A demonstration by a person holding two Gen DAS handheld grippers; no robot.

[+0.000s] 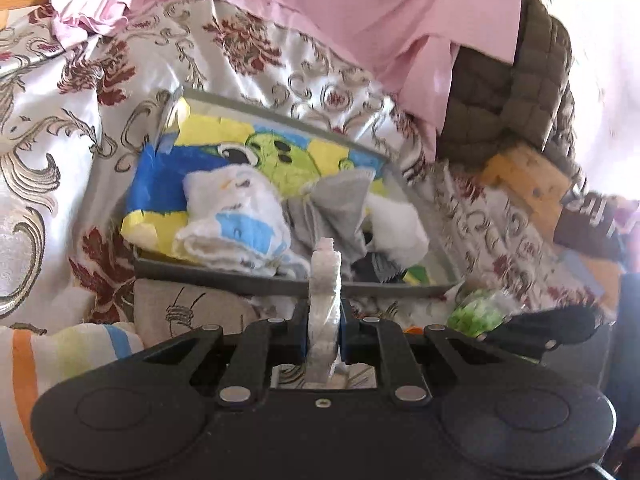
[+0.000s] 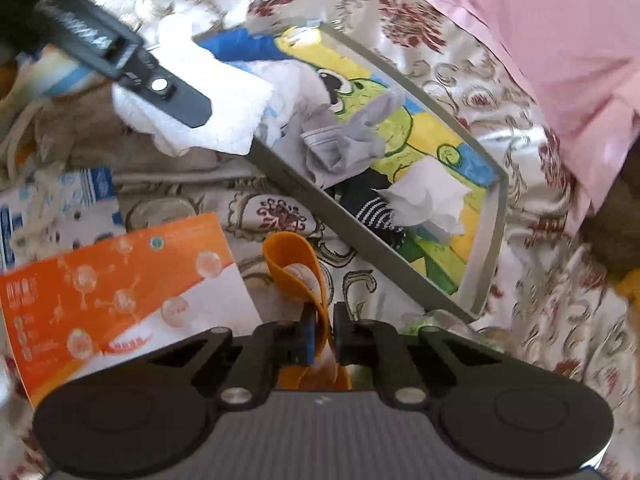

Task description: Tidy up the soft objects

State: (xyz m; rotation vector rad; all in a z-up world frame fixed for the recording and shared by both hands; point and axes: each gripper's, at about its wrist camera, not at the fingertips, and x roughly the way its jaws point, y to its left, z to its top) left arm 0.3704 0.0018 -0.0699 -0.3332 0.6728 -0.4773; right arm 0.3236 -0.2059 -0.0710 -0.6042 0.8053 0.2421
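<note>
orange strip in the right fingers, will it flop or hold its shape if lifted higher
The orange strip probably flops: it curls into a loop above the right gripper. It looks thin and light, so a quick swing may whip it. Its smooth surface could slip.

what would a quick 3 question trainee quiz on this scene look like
1. True or false: the left claw is shut on a white spongy foam pad.
2. What does the right claw grip? A) a striped sock B) an orange folded felt strip C) a green bag
3. Name the container holding the grey crumpled cloth and the black-and-white striped sock.

Key
1. True; its jaws pinch the pad, held on edge just before the near rim of the container.
2. B; the strip loops up out of the jaws.
3. The grey shallow rectangular tray, lined with a yellow, blue and green cartoon towel.
</note>
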